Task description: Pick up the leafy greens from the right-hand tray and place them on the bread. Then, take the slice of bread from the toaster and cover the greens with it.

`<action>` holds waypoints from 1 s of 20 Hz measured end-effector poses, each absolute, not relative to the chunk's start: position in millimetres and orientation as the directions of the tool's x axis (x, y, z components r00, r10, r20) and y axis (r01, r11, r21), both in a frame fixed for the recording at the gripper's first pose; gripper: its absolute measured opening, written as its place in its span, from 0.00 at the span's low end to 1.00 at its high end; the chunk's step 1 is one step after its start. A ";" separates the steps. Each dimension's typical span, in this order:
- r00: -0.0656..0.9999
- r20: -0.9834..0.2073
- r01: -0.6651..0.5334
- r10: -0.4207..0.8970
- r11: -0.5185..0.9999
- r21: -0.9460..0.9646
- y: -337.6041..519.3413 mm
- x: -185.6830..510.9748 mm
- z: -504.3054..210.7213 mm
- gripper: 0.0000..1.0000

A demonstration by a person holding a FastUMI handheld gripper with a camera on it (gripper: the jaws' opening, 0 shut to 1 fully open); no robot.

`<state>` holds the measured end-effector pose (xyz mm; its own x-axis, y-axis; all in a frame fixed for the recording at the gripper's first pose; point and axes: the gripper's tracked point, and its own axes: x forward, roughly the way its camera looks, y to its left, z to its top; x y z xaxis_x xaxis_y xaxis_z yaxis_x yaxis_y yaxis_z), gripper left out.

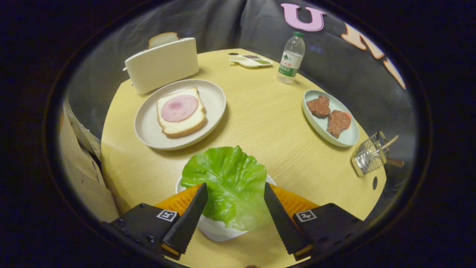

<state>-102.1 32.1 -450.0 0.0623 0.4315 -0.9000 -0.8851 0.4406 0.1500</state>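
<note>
Gripper view: claw [235,193] spread wide, fingers either side of the leafy greens [227,182] but apparently not pressing; greens between the fingers, lying over a small white tray [217,230]. Best to close gently low on the leaf, then lift straight before swinging ahead and left. Target bread [181,111], topped with a pink slice, on a plate [148,126] beyond the left finger. Further off, toaster [161,65] with a bread slice [163,38]. Ahead right: patties dish [349,137], bottle [291,57], wire basket [368,158], none blocking the path.

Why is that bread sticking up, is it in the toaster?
In. The bread slice pokes up from the toaster slot. The gripper is open around the lettuce.
</note>
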 end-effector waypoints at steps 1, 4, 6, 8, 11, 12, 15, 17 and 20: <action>0.055 -0.903 -0.881 0.426 0.446 0.157 31.7 -103.2 -453.9 0.99; 0.017 -0.907 -0.864 0.421 0.463 0.199 31.1 -110.5 -460.2 0.98; 0.007 -0.905 -0.856 0.425 0.470 0.214 31.4 -109.7 -462.1 0.98; 0.004 -0.905 -0.854 0.425 0.472 0.218 30.8 -110.3 -462.4 0.97; 0.003 -0.910 -0.855 0.415 0.473 0.213 31.6 -113.0 -461.6 0.71; 0.012 -0.908 -0.855 0.418 0.475 0.208 35.0 -111.4 -460.3 0.62; 0.020 -0.904 -0.855 0.427 0.476 0.206 36.0 -114.9 -460.0 0.45; 0.040 -0.900 -0.860 0.434 0.474 0.190 37.0 -114.0 -458.0 0.18; 0.053 -0.898 -0.873 0.437 0.457 0.171 38.7 -116.4 -457.7 0.04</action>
